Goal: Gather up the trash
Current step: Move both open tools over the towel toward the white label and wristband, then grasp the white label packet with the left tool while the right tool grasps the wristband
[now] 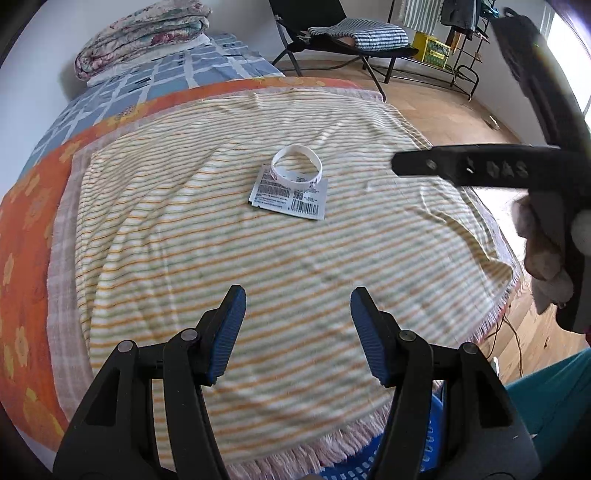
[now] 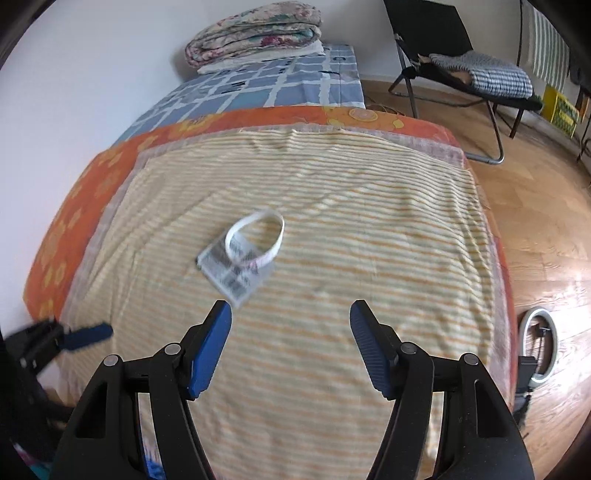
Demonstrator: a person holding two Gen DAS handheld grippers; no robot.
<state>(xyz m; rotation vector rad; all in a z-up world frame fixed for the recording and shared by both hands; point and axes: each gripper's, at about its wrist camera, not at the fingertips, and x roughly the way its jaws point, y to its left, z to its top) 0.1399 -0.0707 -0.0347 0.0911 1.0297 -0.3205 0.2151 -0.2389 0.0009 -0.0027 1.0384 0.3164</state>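
**Both tongs open above the bed, label and paper ring lying untouched**

Left wrist view: the left tongs (image 1: 297, 314) stand open, their blue pads (image 1: 229, 332) well apart with nothing between them, over a yellow striped blanket (image 1: 184, 258) spread on the bed (image 1: 33, 229). Farther up the blanket lies the trash: a flat printed label (image 1: 286, 194) with barcodes, and a white paper ring (image 1: 297, 162) standing on its edge, resting on the far part of the label. Both are well apart from the pads. A blue basket (image 1: 369, 469) shows below the fringed near edge of the blanket. At the right edge, a gloved hand (image 1: 546, 254) holds the black body of the other tool, whose arm reaches in over the blanket. A folded quilt (image 1: 144, 37) sits at the far end of the bed, and a black chair (image 1: 332, 33) stands on the wooden floor (image 1: 443, 107).

Right wrist view: the right tongs (image 2: 291, 325) are also open and empty, pads spread wide over the same blanket (image 2: 369, 258). The label (image 2: 232, 273) and ring (image 2: 255, 236) lie just ahead of the left pad, blurred, not touching it. One blue pad of the left tongs (image 2: 86, 334) pokes in from the left edge; how wide they stand cannot be told here. A white ring light (image 2: 539, 347) rests on the floor at the right.
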